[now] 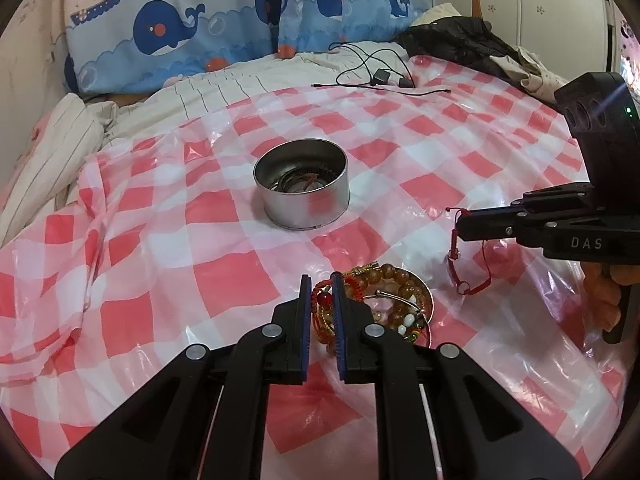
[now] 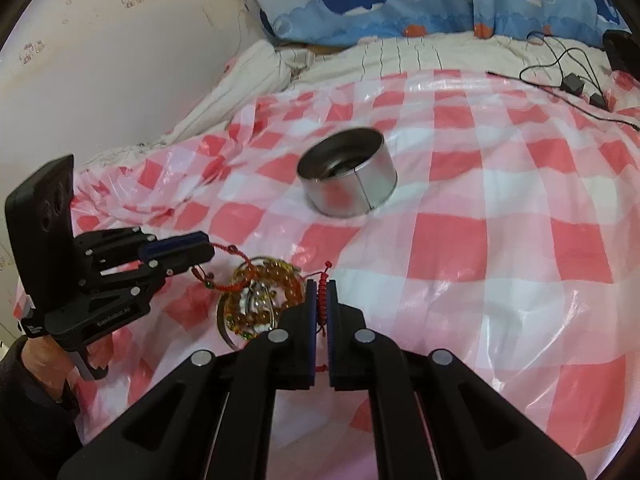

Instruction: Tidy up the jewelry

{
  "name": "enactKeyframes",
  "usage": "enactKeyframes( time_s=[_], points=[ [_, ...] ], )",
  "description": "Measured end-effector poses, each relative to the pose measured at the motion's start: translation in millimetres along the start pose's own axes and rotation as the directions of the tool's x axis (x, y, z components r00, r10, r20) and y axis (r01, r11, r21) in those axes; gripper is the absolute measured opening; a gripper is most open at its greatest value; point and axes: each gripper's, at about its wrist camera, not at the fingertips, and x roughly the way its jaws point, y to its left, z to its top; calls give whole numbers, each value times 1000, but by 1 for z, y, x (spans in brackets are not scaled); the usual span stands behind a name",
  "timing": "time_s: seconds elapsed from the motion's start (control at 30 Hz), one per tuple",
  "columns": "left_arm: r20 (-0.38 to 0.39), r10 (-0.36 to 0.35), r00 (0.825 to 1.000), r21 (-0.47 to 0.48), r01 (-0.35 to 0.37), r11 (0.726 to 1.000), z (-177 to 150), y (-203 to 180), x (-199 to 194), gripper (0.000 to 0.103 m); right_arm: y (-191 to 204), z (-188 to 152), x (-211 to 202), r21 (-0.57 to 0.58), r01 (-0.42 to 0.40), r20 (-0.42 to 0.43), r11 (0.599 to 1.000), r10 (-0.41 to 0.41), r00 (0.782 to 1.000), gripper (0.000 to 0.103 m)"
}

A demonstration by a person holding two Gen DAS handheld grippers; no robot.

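Note:
A round silver tin (image 1: 302, 184) stands on the red-checked plastic sheet and holds some dark jewelry; it also shows in the right wrist view (image 2: 348, 178). A pile of amber bead bracelets (image 1: 394, 300) lies on a small metal dish, also seen in the right wrist view (image 2: 260, 300). My left gripper (image 1: 321, 292) is shut on a red cord bracelet with a red bead (image 1: 324, 300) at the pile's left edge. My right gripper (image 2: 321, 288) is shut on a red string bracelet (image 2: 321, 300), which hangs from its tips in the left wrist view (image 1: 460, 264).
Whale-print pillows (image 1: 192, 36) line the back wall. Black cables and a charger (image 1: 380, 76) lie at the far edge of the sheet. Dark clothing (image 1: 460, 40) is heaped at the back right. Striped bedding (image 1: 60, 152) bunches at the left.

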Motion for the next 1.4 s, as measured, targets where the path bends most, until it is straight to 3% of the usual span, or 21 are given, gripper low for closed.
enactKeyframes(
  time_s=[0.07, 0.1, 0.17, 0.27, 0.5, 0.53, 0.6, 0.63, 0.87, 1.13, 1.4],
  points=[
    [-12, 3, 1000, 1, -3, 1000, -1, 1, 1, 9, -2, -2, 8, 4, 19, -53, 1000, -19, 998, 10],
    [-20, 3, 1000, 1, -3, 1000, -1, 1, 2, 9, -4, -4, 17, 12, 41, -99, 999, -39, 994, 36],
    [-28, 4, 1000, 1, -4, 1000, -2, 1, 4, 9, -2, -6, 19, -1, 79, -104, 997, -79, 991, 61],
    [-38, 6, 999, -5, -6, 1000, -3, 2, 6, 9, 3, -8, 21, -36, 78, -102, 996, -81, 991, 62],
    [-48, 11, 999, -10, -11, 1000, -4, 3, 8, 9, 8, -17, 37, -83, 94, -151, 992, -106, 983, 61],
    [-49, 11, 999, -9, -11, 1000, -4, 3, 9, 9, 8, -18, 36, -79, 79, -153, 994, -90, 984, 55],
    [-49, 12, 999, -10, -13, 1000, -4, 3, 9, 10, 7, -18, 35, -65, 63, -165, 996, -73, 984, 15],
    [-48, 11, 999, -11, -11, 1000, -4, 3, 9, 9, 6, -18, 34, -60, 52, -167, 997, -61, 984, 13],
    [-22, 0, 1000, -37, 0, 999, -2, 6, 4, 9, 9, -8, 14, -46, 36, -79, 998, -39, 996, 13],
    [11, -28, 1000, -42, 28, 999, 3, 5, -6, 9, 8, -4, 9, -35, 54, -49, 998, -55, 997, 13],
    [54, -53, 997, -9, 53, 999, 21, -7, -19, 9, 10, 11, -5, -13, 67, 66, 998, -66, 996, 13]
  ],
)
